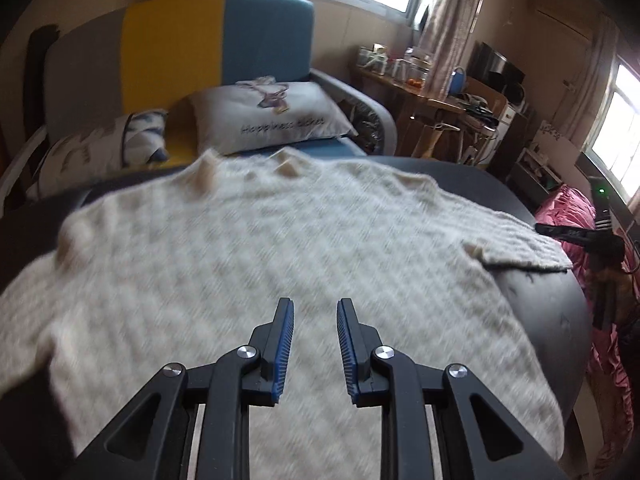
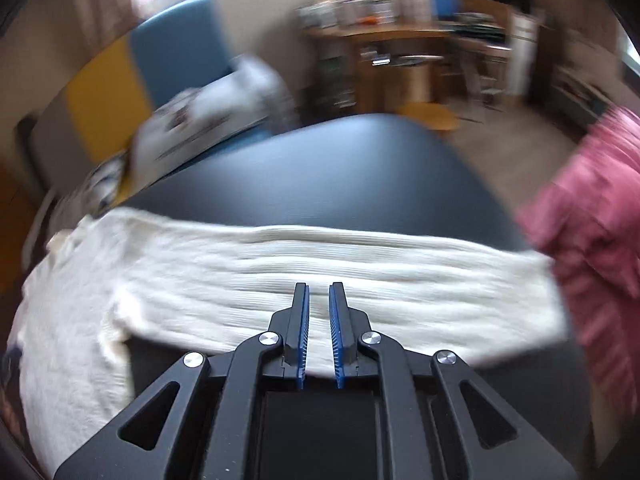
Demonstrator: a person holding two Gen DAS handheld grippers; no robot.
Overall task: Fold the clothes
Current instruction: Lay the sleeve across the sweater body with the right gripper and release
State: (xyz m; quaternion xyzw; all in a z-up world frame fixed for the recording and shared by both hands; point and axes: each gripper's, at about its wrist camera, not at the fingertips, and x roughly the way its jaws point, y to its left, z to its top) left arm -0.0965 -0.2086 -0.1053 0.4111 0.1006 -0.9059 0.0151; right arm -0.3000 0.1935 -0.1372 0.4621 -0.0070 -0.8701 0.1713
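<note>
A cream knitted sweater [image 1: 260, 240] lies spread flat over a dark round table [image 1: 540, 312], with one sleeve [image 1: 520, 248] reaching toward the table's right edge. My left gripper [image 1: 315, 301] hovers over the sweater's near part, its fingers apart with nothing between them. In the right wrist view the sleeve [image 2: 360, 264] runs as a ribbed band across the table [image 2: 320, 176], and the sweater's body [image 2: 72, 320] lies at the left. My right gripper [image 2: 319, 285] hangs just above the sleeve with its jaws nearly together and no cloth caught in them. Both views are smeared by motion.
A pink cloth heap [image 1: 568, 208] [image 2: 592, 220] sits just past the table's right edge, beside a black device [image 1: 580, 236] with a green light. Behind the table are a blue and yellow couch with pillows [image 1: 272, 116] and a cluttered wooden desk [image 1: 420, 92].
</note>
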